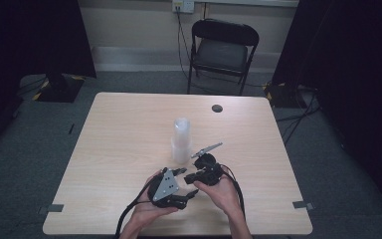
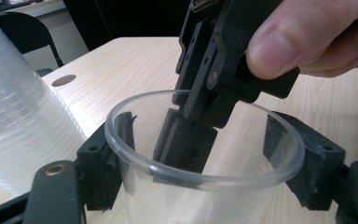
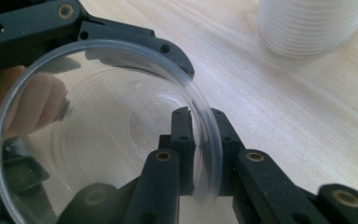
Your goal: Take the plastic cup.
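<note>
The left tool clamps a clear round plastic cup across its sides, just in front of the tall stack of clear plastic cups on the pale wooden bench. The right tool straddles that cup's rim, one jaw inside and one outside, pinching the wall. Beyond the stack stands a black folding chair.

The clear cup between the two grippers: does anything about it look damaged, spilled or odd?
Nothing stands out. The clear cup looks whole and empty; the left gripper clamps its sides and the right gripper straddles its rim.
</note>
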Demonstrator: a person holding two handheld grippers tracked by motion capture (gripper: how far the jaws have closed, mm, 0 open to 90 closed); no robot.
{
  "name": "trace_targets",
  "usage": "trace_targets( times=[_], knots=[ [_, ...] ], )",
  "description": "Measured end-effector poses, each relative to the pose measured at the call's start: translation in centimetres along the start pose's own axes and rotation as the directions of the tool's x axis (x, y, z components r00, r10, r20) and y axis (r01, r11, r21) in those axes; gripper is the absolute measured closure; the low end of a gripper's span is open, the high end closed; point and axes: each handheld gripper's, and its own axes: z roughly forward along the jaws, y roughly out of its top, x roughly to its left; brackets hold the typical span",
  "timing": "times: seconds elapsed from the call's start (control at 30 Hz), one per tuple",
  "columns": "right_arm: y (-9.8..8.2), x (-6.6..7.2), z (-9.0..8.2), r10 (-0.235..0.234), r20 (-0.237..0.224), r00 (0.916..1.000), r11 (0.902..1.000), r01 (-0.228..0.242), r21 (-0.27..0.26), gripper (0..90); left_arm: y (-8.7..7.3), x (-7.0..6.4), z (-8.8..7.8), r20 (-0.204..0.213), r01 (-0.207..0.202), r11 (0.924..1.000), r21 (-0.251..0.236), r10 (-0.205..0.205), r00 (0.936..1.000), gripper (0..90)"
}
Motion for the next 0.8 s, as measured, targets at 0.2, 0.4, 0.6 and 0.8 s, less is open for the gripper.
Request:
trace_targets(
  times=[0.2,0.4,0.6,0.8],
  knots=[
    [-0.3,0.1,-0.5,-0.01,0.003,0.9999,0.998,0.011,-0.063,78.0,-0.1,0.3,-0.2,-0.008,0.013,0.9999,-0.011,-0.013,0.9999,25.0],
    [-0.6,0.0,-1.0,-0.005,-0.005,1.0,0.9923,0.005,-0.124,74.9,-0.3,0.5,-0.2,-0.018,0.045,0.9986,-0.026,-0.045,0.9988,25.0],
    [-0.7,0.0,-1.3,-0.005,-0.015,0.9999,0.9852,0.003,-0.171,71.7,-0.3,0.9,-0.5,-0.017,0.055,0.9981,-0.026,-0.056,0.9983,25.1],
    [-0.9,-0.1,-1.4,-0.003,-0.028,0.9996,0.9773,-0.003,-0.212,69.0,-0.4,1.1,-0.6,-0.025,0.058,0.998,-0.023,-0.059,0.9979,25.2]
  ],
)
